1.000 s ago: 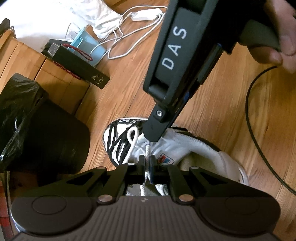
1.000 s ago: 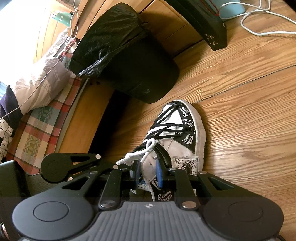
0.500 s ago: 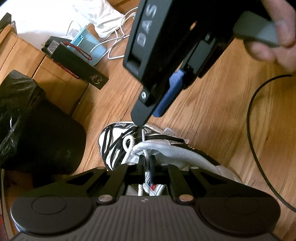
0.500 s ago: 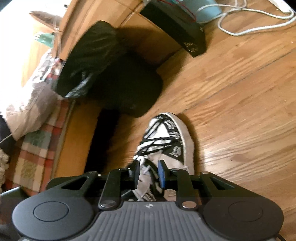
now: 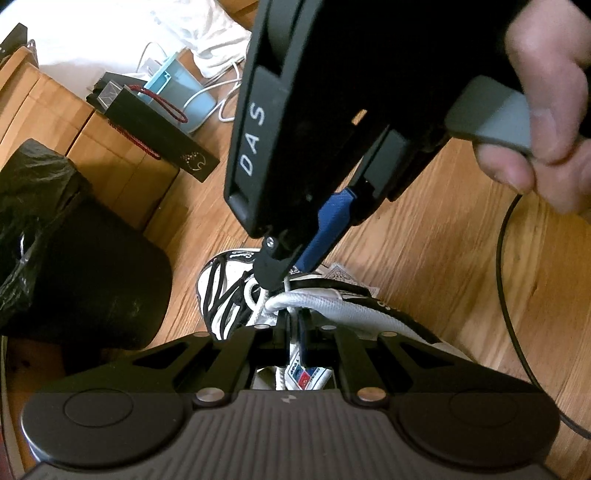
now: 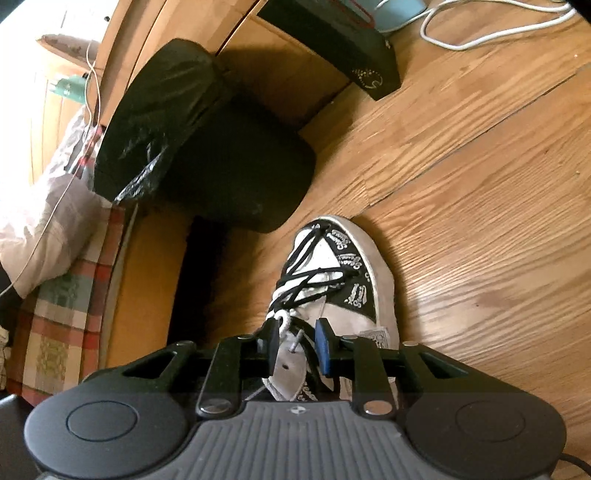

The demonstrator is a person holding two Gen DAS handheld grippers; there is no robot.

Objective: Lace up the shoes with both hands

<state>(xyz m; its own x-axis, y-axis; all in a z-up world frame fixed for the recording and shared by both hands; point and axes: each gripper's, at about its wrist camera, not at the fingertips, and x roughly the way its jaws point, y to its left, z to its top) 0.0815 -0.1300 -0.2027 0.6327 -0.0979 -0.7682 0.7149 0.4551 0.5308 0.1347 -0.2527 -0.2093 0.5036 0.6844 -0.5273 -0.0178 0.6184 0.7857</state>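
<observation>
Wood plank floor (image 6: 480,229), warm brown, grain running diagonally, a seam line crossing it. Black-and-white shoe (image 6: 343,266) lies on the floor, toe pointing away from both cameras, black lace (image 6: 314,273) crisscrossed over the front, white lace (image 5: 295,301) at the upper eyelets. Black bin with bag liner (image 6: 192,140) stands just beside the shoe's toe, against a light wood furniture base (image 5: 122,162). On that base: a flat black box with red cord (image 5: 155,133), a pale blue case (image 5: 184,92), white cables (image 6: 480,33) trailing onto the floor. White cloth (image 5: 207,44) further back. Plaid blanket and beige bedding (image 6: 62,236) at the left edge in the right wrist view. Thin black cable (image 5: 502,258) curves over the floor to the right of the shoe.

Left gripper (image 5: 293,332) pressed together, pinching the white lace over the shoe's tongue. Right gripper (image 6: 297,345) spread, jaws have just been opening, white lace and an eyelet flap sit between them, pads not pressing. A hand (image 5: 546,110) holds its grey trigger
</observation>
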